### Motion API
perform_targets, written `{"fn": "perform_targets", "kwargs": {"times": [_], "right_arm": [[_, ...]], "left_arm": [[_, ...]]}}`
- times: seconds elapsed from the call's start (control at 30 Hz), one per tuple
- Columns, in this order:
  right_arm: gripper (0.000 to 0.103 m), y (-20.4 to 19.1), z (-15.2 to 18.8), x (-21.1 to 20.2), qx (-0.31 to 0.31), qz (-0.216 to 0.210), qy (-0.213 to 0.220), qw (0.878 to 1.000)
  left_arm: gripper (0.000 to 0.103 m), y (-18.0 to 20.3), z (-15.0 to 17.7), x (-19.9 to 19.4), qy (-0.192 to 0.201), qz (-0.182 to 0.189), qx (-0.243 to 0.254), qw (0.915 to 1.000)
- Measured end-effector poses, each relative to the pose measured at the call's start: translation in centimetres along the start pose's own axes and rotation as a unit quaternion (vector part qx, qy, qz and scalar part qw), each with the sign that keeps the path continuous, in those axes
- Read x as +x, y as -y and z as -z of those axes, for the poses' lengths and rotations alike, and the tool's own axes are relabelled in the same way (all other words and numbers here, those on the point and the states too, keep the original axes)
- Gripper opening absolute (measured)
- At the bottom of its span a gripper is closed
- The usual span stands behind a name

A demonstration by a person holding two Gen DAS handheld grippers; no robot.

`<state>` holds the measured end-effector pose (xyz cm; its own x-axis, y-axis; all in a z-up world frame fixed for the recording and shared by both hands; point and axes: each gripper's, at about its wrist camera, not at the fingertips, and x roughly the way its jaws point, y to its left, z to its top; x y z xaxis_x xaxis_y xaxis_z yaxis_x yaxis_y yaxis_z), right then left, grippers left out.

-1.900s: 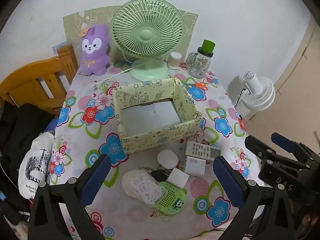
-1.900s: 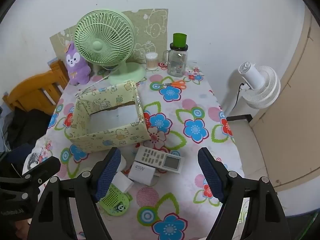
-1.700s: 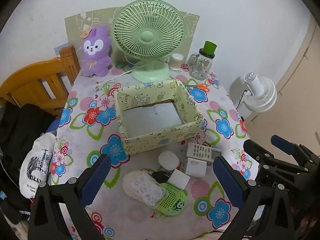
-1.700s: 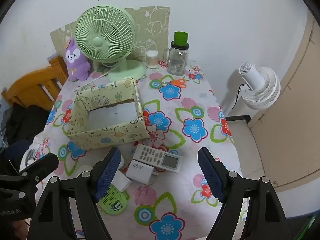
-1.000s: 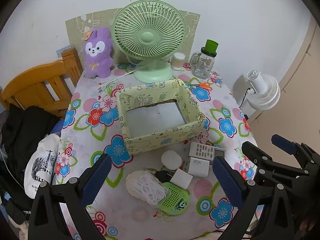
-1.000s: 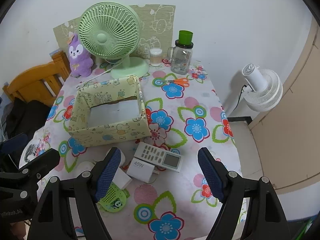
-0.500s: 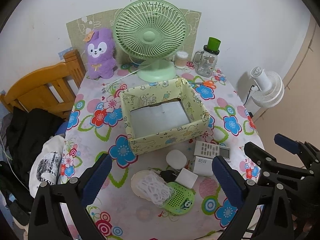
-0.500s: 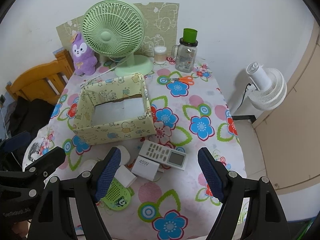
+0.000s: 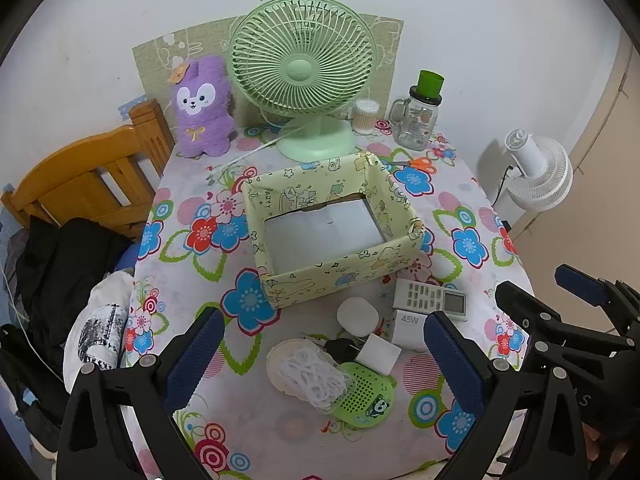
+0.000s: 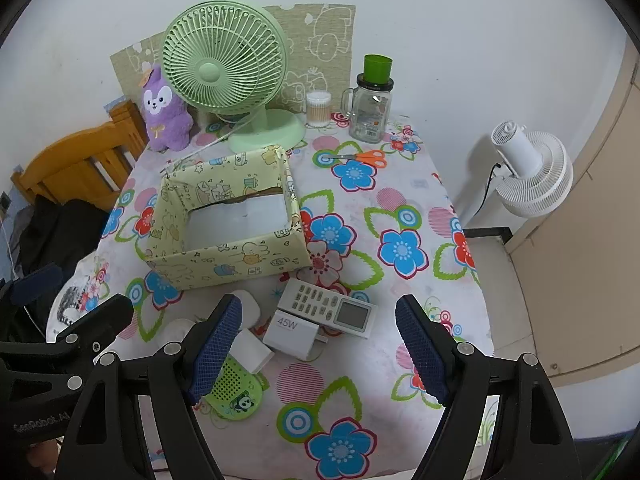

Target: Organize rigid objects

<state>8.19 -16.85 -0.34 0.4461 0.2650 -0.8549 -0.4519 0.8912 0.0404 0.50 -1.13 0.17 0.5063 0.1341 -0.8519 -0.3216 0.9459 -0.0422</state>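
Note:
An empty pale yellow patterned box (image 9: 332,224) (image 10: 228,216) sits mid-table. In front of it lie a white remote (image 9: 430,300) (image 10: 328,308), a white 45W charger (image 9: 410,330) (image 10: 292,332), a white oval case (image 9: 357,316), a white square block (image 9: 378,354) (image 10: 252,350), a green panda disc (image 9: 360,392) (image 10: 234,394) and a white mesh pad (image 9: 308,372). My left gripper (image 9: 320,360) is open and empty above these items. My right gripper (image 10: 320,348) is open and empty above the charger and remote.
A green desk fan (image 9: 304,72), purple plush (image 9: 202,108), cotton swab jar (image 9: 364,116), glass jar with green lid (image 9: 418,120) and orange scissors (image 9: 416,164) stand at the back. A wooden chair (image 9: 84,176) is left, a white floor fan (image 9: 536,176) right.
Both grippers have drawn back and risen a little, so the table looks smaller and shifted right. Both stay open. No object has moved.

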Motion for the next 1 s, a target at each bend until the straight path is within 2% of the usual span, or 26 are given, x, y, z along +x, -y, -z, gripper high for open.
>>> {"fn": "perform_targets", "kwargs": {"times": [0.67,1.0], "right_arm": [[0.082,0.0,0.0,0.2,0.0,-0.001,-0.003,1.0],[0.082,-0.1,-0.1,1.2,-0.005,-0.008,-0.012,1.0]], "left_arm": [[0.101,-0.3,0.0,0.1,-0.004,-0.002,0.0,1.0],[0.101,-0.3,0.2,1.3,-0.019,-0.008,-0.005,0.9998]]}}
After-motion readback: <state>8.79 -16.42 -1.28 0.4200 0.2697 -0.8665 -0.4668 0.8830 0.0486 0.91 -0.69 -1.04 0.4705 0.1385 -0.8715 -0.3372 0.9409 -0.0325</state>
